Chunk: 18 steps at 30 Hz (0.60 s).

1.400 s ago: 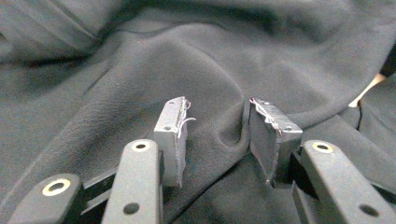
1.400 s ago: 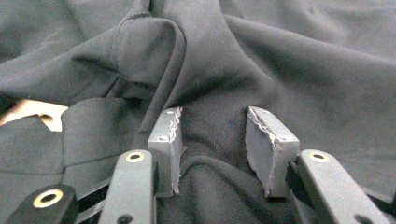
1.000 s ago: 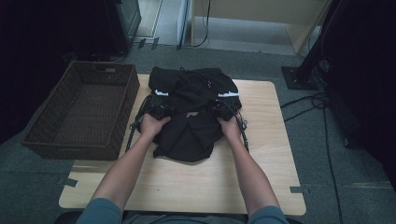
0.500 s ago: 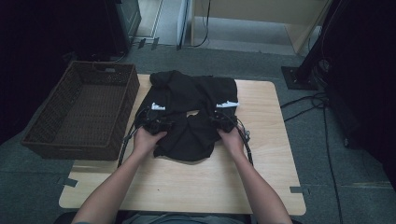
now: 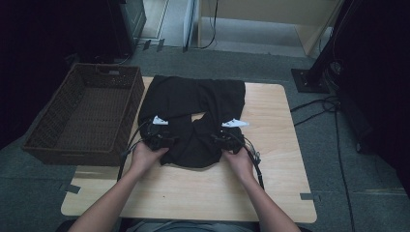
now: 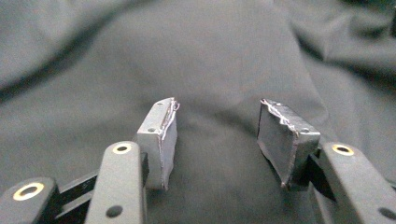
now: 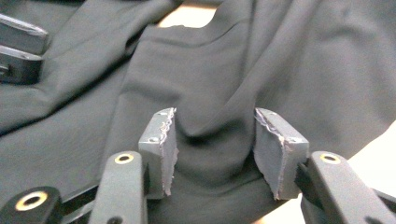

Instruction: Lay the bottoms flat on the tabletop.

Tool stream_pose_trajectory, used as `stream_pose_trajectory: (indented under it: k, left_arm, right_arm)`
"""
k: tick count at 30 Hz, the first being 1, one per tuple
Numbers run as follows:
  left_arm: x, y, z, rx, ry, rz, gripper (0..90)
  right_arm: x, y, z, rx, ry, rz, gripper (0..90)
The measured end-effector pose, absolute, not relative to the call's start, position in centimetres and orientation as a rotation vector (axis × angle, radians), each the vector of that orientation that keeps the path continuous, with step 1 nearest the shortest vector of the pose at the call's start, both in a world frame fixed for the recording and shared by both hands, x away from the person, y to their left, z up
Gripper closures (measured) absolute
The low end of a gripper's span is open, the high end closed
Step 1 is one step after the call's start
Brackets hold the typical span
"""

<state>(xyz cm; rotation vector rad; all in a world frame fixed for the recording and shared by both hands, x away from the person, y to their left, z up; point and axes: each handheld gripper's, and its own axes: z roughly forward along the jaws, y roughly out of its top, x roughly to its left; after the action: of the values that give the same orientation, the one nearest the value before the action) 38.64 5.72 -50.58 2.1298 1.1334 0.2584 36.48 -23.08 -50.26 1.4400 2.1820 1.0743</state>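
Black garment (image 5: 193,118) spread on bench (image 5: 270,183), just right of basket (image 5: 82,113). Left gripper (image 6: 217,135), right gripper (image 7: 212,140) agape over near hem, gripping nothing. Risk: pinching several layers, bunching cloth.

A plain black garment (image 5: 193,121) lies at the frame's centre on a pale wood-grain table (image 5: 270,179). At left sits a dark brown woven basket (image 5: 82,116). Both grippers' pads (image 6: 161,140) are grey on black jaws with brass-coloured rivets.
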Motion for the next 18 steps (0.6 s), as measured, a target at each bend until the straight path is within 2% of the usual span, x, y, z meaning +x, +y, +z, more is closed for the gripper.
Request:
stream_pose_trajectory:
  k: [4,8,12,15,18]
  left_arm:
    - [38.0,5.8,-50.5,2.132,1.140,0.234,47.2]
    - [37.7,6.2,-50.5,2.116,1.146,0.213,47.3]
    - [37.4,6.4,-50.5,2.121,1.143,0.228,48.6]
    - [37.3,6.6,-50.5,2.123,1.144,0.231,48.8]
    - [37.3,6.9,-50.5,2.116,1.155,0.216,49.3]
  right_arm:
    - [35.6,-22.1,-50.7,1.458,2.203,1.106,43.8]
    - [35.1,-21.2,-51.2,1.409,2.223,1.048,43.5]
    - [34.8,-21.3,-51.4,1.320,2.215,0.962,53.9]
    - [34.5,-22.8,-51.3,1.329,2.212,0.966,65.0]
    - [34.5,-24.8,-51.2,1.356,2.207,0.942,68.8]
